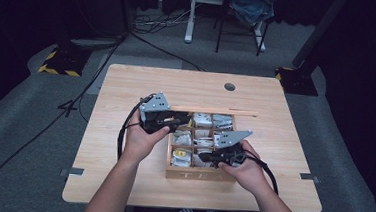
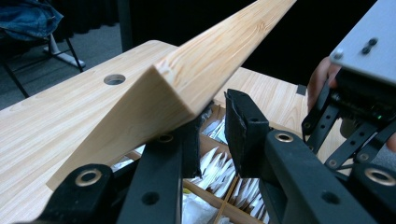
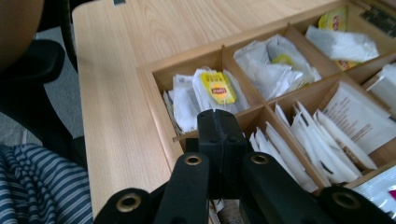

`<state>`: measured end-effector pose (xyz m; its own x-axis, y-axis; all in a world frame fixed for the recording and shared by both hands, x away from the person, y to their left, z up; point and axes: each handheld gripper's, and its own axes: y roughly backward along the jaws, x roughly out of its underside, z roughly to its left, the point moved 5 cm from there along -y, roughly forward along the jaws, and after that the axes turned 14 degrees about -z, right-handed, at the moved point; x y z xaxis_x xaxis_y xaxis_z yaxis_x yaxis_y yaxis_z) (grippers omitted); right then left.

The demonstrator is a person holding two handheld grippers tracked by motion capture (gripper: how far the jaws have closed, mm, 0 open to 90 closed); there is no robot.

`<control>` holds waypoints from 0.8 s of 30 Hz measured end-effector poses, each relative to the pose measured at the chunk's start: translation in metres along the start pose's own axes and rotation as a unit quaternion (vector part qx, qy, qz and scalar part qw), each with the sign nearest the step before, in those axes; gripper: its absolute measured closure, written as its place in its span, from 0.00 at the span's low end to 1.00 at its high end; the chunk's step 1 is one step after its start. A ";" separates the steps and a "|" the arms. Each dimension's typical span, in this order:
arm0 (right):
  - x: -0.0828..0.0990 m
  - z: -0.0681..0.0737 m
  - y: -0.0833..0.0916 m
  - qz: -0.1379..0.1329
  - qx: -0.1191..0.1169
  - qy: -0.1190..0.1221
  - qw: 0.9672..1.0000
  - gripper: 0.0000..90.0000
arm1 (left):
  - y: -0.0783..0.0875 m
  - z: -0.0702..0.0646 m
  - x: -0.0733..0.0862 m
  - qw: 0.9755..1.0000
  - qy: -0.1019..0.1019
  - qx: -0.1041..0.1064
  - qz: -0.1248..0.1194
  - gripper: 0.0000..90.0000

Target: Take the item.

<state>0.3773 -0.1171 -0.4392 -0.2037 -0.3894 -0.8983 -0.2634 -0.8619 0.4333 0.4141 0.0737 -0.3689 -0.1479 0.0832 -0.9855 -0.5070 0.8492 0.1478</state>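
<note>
High view: a wooden box [image 1: 198, 174] marked TEA sits mid-desk [image 1: 127, 81], its compartments full of tea bags [image 1: 181, 157]. The left claw [image 1: 185, 120] holds the box's raised lid [image 1: 215, 110] at the far edge. The right claw [image 1: 203, 157] hovers over the box's near row.

Left gripper view: the jaws pinch the lid [image 2: 187, 88] edge.

Right gripper view: the jaws are closed together, empty, above a divider [image 3: 254, 114]; a yellow-tagged bag [image 3: 217, 87] lies in the corner compartment.
</note>
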 end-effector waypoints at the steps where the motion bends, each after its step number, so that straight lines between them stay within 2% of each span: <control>1: -0.001 0.000 0.001 -0.004 0.001 0.000 1.000 1.00 | 0.000 0.000 0.000 1.000 0.000 0.000 0.000 0.84; 9: -0.013 0.001 0.012 -0.039 0.010 0.003 0.999 1.00 | 0.000 0.000 0.000 1.000 -0.001 -0.001 0.000 0.84; 16: -0.020 0.001 0.022 -0.072 0.013 -0.007 0.997 1.00 | 0.000 0.000 0.000 1.000 -0.001 0.000 -0.001 0.84; 24: -0.026 -0.004 0.042 -0.100 0.036 -0.008 0.994 1.00 | 0.000 0.000 0.000 1.000 -0.001 -0.001 0.000 0.84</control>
<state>0.3754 -0.1442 -0.3984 -0.1547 -0.2076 -0.9659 -0.3663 -0.8959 0.2513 0.4142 0.0737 -0.3691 -0.1462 0.0846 -0.9856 -0.5082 0.8484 0.1482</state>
